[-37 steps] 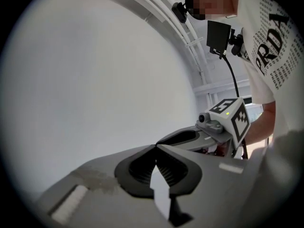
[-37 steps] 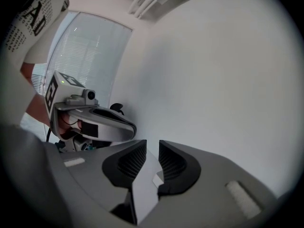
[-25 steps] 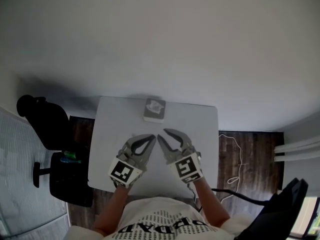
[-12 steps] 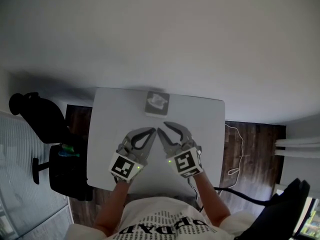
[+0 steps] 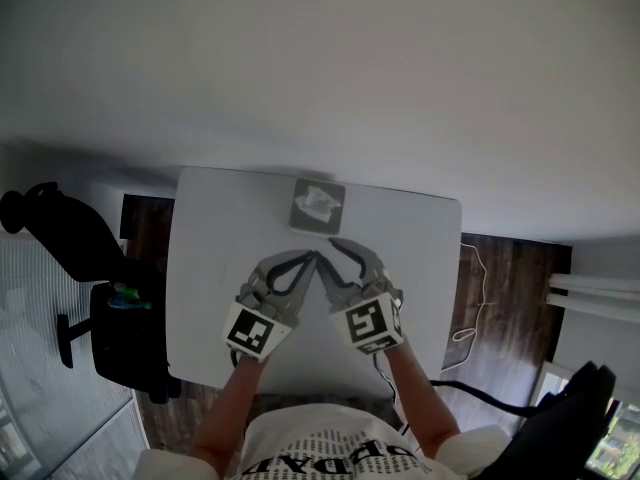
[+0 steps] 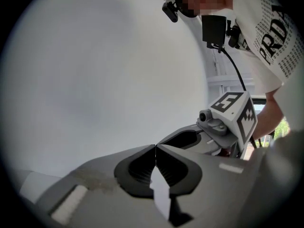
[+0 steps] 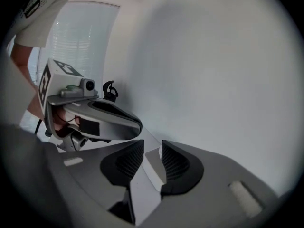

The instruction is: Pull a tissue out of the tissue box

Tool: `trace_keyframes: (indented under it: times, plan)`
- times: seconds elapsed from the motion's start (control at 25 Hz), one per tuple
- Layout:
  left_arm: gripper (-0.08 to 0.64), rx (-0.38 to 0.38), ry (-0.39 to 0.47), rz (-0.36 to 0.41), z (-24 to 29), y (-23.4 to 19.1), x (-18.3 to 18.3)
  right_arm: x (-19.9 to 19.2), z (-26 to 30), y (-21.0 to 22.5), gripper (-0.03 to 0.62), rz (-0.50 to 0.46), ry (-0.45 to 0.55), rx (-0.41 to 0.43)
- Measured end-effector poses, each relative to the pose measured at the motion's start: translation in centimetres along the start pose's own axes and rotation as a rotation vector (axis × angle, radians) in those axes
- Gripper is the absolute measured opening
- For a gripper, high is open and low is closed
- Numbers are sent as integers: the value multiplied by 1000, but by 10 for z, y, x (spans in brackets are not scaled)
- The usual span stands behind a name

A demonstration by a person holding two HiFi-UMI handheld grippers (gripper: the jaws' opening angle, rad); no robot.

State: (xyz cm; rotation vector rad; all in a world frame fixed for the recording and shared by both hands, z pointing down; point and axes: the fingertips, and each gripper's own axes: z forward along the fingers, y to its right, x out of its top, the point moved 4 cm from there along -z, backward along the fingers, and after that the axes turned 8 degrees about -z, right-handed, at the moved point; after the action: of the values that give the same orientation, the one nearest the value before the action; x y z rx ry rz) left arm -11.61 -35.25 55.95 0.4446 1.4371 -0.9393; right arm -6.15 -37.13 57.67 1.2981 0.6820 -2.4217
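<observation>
The light is soft and even, and rather dim in the head view, with a weak shadow just beyond the bench [image 5: 200,268]. This view bends straight edges strongly. Both gripper views end in a dark round border. Daylight glares from a window [image 7: 80,46]. The left gripper [image 6: 155,147] and right gripper [image 7: 152,148] look soft near the lens.

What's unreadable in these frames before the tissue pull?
- Head view: tissue box is too small; how far the tissue sticks out is unclear.
- Left gripper view: left gripper faces a wall; the box is out of frame.
- Head view: table near edge is hidden by arms.
- Head view: green item is too small.
</observation>
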Motion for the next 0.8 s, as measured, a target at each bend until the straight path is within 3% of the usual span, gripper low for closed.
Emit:
trace_keyframes:
  times: [0.8]
  plan:
    - [-3,74,-33,-62,34,-64,-55,-54,70,25,121,33,-115,-7]
